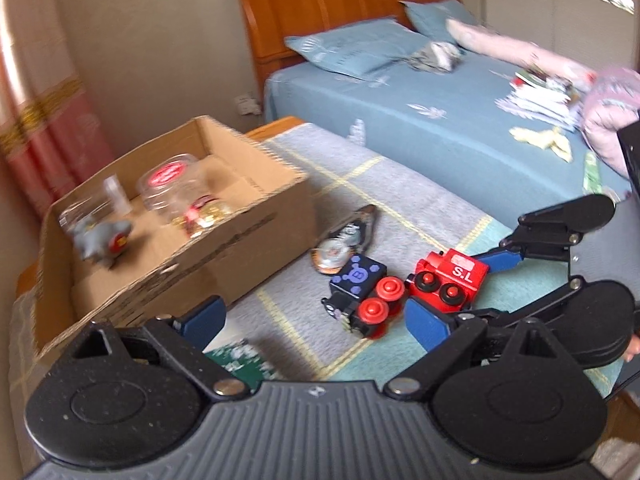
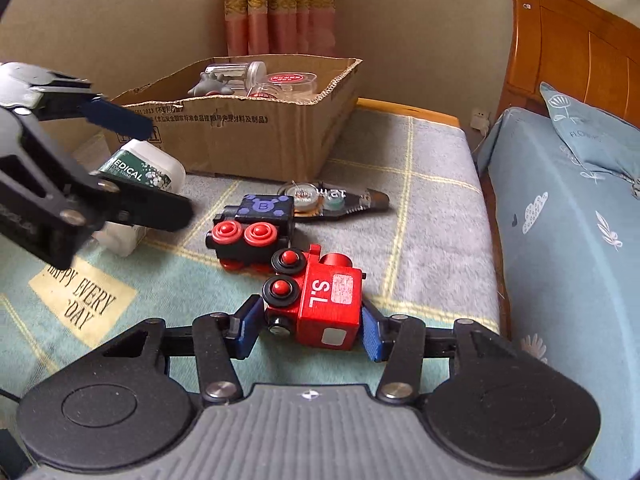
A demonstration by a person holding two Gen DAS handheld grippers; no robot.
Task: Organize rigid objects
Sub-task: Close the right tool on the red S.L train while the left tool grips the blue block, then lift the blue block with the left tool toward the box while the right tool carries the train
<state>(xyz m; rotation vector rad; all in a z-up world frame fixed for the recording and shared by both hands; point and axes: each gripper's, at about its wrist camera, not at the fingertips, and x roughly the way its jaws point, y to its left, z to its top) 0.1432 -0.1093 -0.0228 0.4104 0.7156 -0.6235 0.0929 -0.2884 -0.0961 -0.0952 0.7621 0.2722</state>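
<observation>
"S.L" on red train [image 2: 328,304], "MEDICAL" on white box [image 2: 152,168]

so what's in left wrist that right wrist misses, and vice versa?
Left wrist only: bed clutter, a paper stack and pink bedding.

Right wrist only: white medical box under the open left gripper, and the blanket's yellow text patch.

Both: carton holding jars, black train, red train gripped by the right gripper, curtain, headboard.
</observation>
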